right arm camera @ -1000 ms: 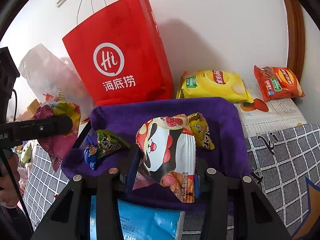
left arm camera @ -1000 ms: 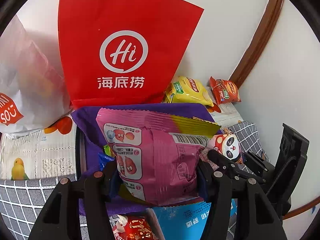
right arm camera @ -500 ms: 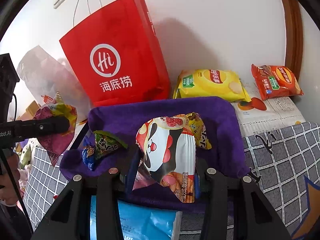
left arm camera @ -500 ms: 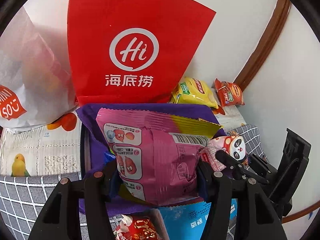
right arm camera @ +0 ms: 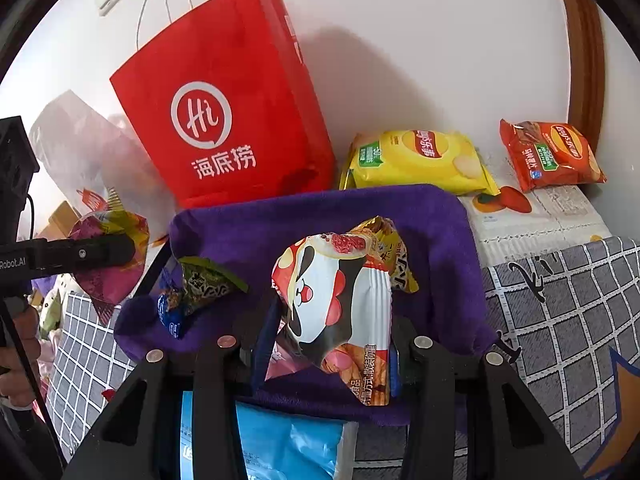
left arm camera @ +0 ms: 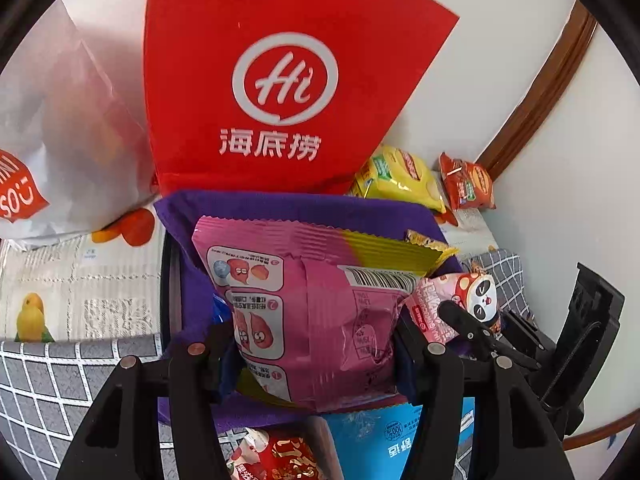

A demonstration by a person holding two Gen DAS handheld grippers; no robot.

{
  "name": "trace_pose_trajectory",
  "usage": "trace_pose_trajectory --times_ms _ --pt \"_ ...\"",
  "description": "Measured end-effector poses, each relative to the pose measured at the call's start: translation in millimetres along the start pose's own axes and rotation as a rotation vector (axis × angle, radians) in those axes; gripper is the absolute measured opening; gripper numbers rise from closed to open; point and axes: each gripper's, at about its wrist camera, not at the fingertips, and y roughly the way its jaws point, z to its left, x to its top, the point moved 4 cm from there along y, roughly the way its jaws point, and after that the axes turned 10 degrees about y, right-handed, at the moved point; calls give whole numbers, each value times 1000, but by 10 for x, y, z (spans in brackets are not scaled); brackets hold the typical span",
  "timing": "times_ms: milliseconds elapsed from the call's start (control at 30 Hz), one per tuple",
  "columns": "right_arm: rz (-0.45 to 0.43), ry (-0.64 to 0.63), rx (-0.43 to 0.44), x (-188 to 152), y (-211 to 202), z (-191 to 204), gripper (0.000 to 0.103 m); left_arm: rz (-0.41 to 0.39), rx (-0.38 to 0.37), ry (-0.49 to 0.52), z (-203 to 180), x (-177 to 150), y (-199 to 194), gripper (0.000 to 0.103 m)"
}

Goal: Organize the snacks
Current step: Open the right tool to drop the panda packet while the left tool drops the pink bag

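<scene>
My left gripper (left arm camera: 312,344) is shut on a pink and yellow snack packet (left arm camera: 320,300) and holds it above the near left part of a purple cloth-lined tray (left arm camera: 288,208). My right gripper (right arm camera: 324,344) is shut on a white panda-print snack packet (right arm camera: 336,304) above the tray's (right arm camera: 440,232) near middle. That panda packet (left arm camera: 460,300) also shows in the left wrist view, at the right. The left gripper (right arm camera: 80,254) with the pink packet (right arm camera: 112,280) shows at the right wrist view's left edge. A green packet (right arm camera: 204,284), a blue one and a gold one (right arm camera: 396,256) lie in the tray.
A red paper bag (right arm camera: 228,108) stands against the wall behind the tray, with a white plastic bag (left arm camera: 60,140) to its left. Yellow (right arm camera: 420,160) and orange (right arm camera: 552,156) chip bags lie at the back right. A blue packet (right arm camera: 280,440) and a red one (left arm camera: 276,456) lie near.
Both grippers keep hold of their packets. The left wrist view has shifted, so the red bag and tray sit further right and lower. The right gripper has eased back slightly.
</scene>
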Motion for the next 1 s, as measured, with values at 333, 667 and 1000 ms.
trace_pose_trajectory --times_ms 333,667,1000 --pt "11 17 -26 -9 87 -21 56 61 39 20 -41 -56 195 58" --pt "-40 21 -33 62 -92 -51 67 109 52 6 -28 -95 368 58" --pt "-64 -7 -32 61 -219 18 68 130 30 9 -82 -121 482 59"
